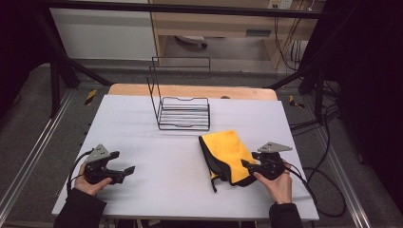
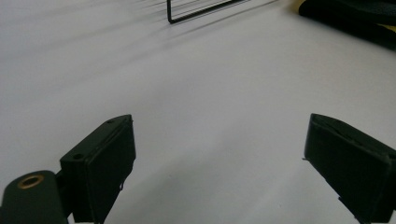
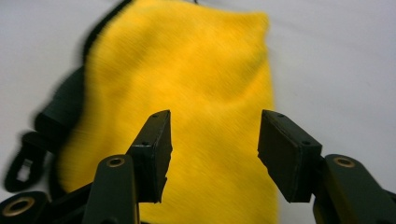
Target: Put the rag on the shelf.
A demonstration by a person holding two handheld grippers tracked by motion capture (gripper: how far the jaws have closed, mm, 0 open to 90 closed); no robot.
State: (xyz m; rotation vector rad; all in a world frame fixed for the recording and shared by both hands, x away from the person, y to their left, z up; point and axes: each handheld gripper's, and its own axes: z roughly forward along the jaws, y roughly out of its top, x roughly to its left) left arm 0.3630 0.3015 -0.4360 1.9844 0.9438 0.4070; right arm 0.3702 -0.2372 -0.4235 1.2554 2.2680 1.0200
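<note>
A fixed high camera looks forward and down over the white table (image 1: 142, 123), forearms entering from the bottom edge. The left gripper camera sits low and close to the tabletop, facing along its jaws toward the wire rack (image 2: 201, 11) at the top centre of the frame and the yellow cloth (image 2: 355, 14) at upper right. The right gripper camera hangs close over that cloth (image 3: 196, 79). All three views share the cloth, which lies lower right of centre in the high view (image 1: 225, 152).
</note>
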